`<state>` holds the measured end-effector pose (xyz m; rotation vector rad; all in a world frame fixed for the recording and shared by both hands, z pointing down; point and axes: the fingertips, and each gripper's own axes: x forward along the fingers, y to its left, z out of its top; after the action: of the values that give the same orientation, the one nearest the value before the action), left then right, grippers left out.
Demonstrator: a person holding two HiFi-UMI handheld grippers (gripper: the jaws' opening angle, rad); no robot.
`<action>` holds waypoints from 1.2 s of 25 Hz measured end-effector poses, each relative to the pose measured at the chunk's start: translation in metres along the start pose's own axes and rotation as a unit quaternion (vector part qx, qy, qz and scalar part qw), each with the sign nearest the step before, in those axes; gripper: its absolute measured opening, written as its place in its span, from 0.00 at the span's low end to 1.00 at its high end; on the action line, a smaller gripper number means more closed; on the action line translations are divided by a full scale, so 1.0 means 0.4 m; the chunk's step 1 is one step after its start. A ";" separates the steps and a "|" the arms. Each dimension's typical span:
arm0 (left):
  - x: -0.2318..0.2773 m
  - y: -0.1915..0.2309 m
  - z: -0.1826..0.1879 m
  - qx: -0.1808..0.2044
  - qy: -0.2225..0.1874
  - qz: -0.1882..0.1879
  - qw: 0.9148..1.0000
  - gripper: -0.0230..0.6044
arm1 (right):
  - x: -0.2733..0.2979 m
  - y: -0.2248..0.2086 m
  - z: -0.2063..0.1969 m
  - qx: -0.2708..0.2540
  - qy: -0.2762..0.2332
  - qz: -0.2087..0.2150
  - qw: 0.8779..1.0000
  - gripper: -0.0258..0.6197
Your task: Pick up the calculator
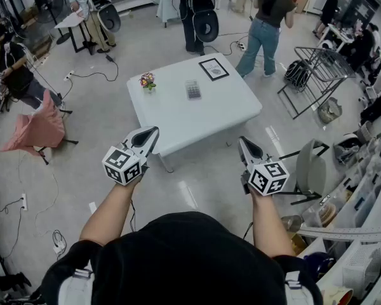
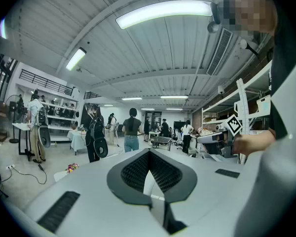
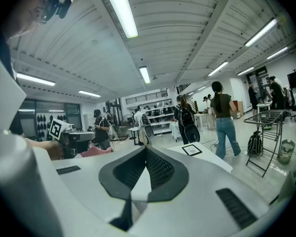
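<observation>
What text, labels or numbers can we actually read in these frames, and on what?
No text is legible in any view.
calculator on the white table: keys and display too small to read.
framed card on the same table: print too blurred to read.
left gripper and right gripper cubes: square marker patterns only, no letters or numbers.

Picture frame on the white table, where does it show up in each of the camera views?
Head view: the picture frame lies at the far right corner of the white table, above centre.
Left gripper view: not visible.
Right gripper view: the picture frame is just right of centre, on the table.
Shared landmark: the person in blue jeans, standing beyond the table.
</observation>
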<state>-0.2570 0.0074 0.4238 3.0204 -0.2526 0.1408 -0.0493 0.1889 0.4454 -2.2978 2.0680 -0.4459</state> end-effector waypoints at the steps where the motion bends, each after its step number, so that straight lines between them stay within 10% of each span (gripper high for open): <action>1: 0.004 -0.001 0.004 0.000 -0.001 0.002 1.000 0.06 | 0.007 -0.003 0.006 -0.004 0.001 0.004 1.000 0.04; 11: 0.035 -0.003 -0.006 -0.004 0.005 0.023 1.000 0.06 | 0.033 -0.039 0.028 0.009 -0.023 0.056 0.998 0.06; 30: 0.072 -0.007 -0.016 -0.032 0.017 0.015 0.999 0.06 | 0.042 -0.063 -0.029 -0.010 0.019 0.068 0.997 0.39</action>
<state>-0.2286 0.0062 0.4326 2.9491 -0.2945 0.1826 -0.0261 0.1775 0.4649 -2.1576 2.2388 -0.4683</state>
